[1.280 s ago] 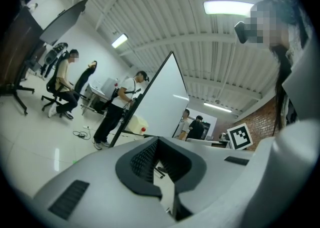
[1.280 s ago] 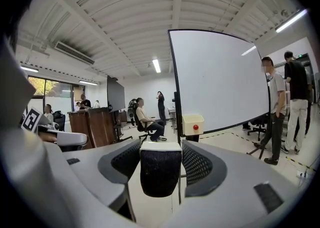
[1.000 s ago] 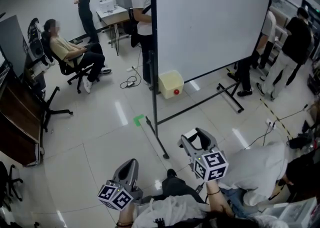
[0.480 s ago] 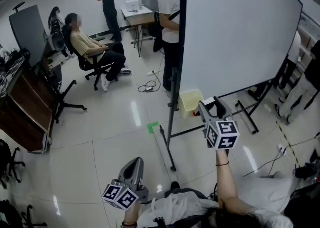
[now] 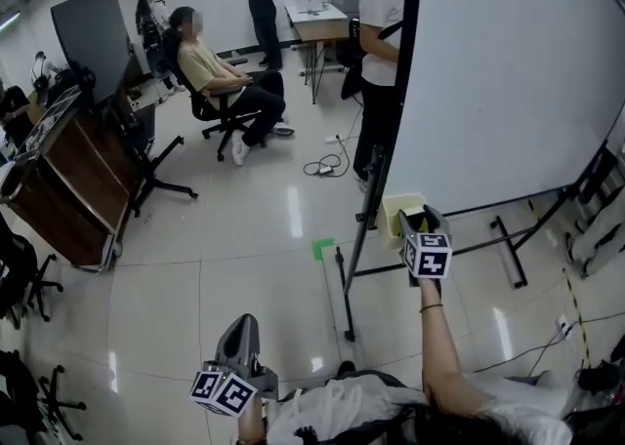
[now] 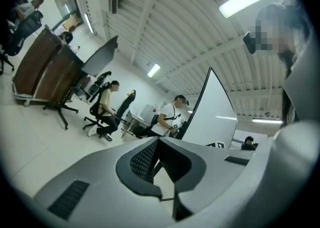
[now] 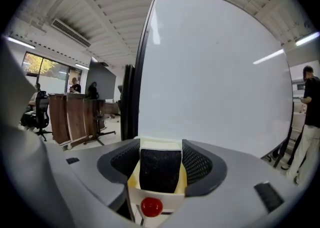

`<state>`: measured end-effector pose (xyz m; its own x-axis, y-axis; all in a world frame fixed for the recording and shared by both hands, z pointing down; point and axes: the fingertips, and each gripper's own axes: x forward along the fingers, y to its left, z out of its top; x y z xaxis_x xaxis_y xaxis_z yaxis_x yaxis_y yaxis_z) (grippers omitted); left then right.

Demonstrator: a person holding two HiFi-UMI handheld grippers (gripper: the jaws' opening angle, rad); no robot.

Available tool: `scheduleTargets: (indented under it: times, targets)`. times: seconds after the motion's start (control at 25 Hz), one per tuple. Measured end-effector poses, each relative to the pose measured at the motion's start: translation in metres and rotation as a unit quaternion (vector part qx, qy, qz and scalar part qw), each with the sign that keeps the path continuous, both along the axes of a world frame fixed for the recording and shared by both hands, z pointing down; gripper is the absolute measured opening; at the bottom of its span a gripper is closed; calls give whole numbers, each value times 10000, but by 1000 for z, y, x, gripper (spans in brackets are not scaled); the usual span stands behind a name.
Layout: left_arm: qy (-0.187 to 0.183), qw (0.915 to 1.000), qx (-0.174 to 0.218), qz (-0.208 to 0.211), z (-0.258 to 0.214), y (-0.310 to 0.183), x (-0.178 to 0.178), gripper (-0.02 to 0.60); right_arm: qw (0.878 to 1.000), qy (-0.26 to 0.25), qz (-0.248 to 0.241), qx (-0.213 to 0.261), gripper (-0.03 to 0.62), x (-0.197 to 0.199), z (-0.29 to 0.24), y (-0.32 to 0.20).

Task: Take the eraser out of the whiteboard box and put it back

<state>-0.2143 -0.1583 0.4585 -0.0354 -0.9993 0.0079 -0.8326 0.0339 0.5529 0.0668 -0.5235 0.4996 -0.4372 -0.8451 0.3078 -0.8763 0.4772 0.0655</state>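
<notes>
A pale yellow whiteboard box [image 5: 396, 207] hangs at the foot of the whiteboard [image 5: 508, 72], by its dark post. In the right gripper view the box [image 7: 172, 181] fills the space between the jaws. A black eraser [image 7: 160, 169] stands upright in it, above a red knob [image 7: 151, 206] on its front. My right gripper [image 5: 418, 219] [image 7: 160, 148] is open, with its jaws on either side of the box and not pressing on the eraser. My left gripper [image 5: 241, 331] [image 6: 159, 144] is low at my side, shut and empty.
A person [image 5: 379, 53] stands behind the whiteboard's left edge. Another sits on an office chair [image 5: 217, 77] further back. A wooden cabinet on wheels [image 5: 68, 180] stands at the left. The whiteboard's floor legs [image 5: 344, 287] run along the tiles beneath my right arm, and a cable [image 5: 327, 165] lies on the floor.
My right gripper has reached forward from near my body to the yellow box, jaws still wide. The left gripper has shifted a little. My view has swung toward the whiteboard's left edge.
</notes>
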Motion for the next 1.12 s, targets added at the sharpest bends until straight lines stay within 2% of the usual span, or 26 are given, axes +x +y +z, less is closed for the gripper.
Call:
scheduleTargets:
  times: [0.12,0.28,0.4,0.48,0.56,0.64,0.68,0.76,0.92,1.12]
  targets:
    - [-82,9999,33,68,-1,-5,1,-12,9997,59,61,-208,293,3,23,-4]
    - [-43,9998,11,210,-2,-9,10,-12,9987,-349,241,278,288,12,-6,5]
    - [-41,9991,16,433,-1,-12,14,-12,9919,-1003,241,743,259,18,-49,30]
    - [-38,9982,13,593,-2,-12,16,-12,9832,-1611,207,834,231,20,-72,60]
    - [-52,9974,21,718,-3,-9,17,-12,9758,-2093,132,621,180,15,-77,95]
    - [-71,9961,38,882,-4,-3,19,-12,9722,-2318,82,333,136,8,-68,135]
    - [-77,9949,40,1002,-4,0,22,-12,9714,-2359,101,253,111,7,-63,157]
    - [-100,9916,19,1291,-2,6,29,-12,9720,-2336,148,188,0,5,-53,201]
    - [-161,9816,-88,1899,11,30,49,-12,9790,-2033,-1,-145,0,-11,-27,287]
    - [-129,9644,-313,2621,34,66,83,-12,9794,-1973,150,-398,0,-10,-5,375]
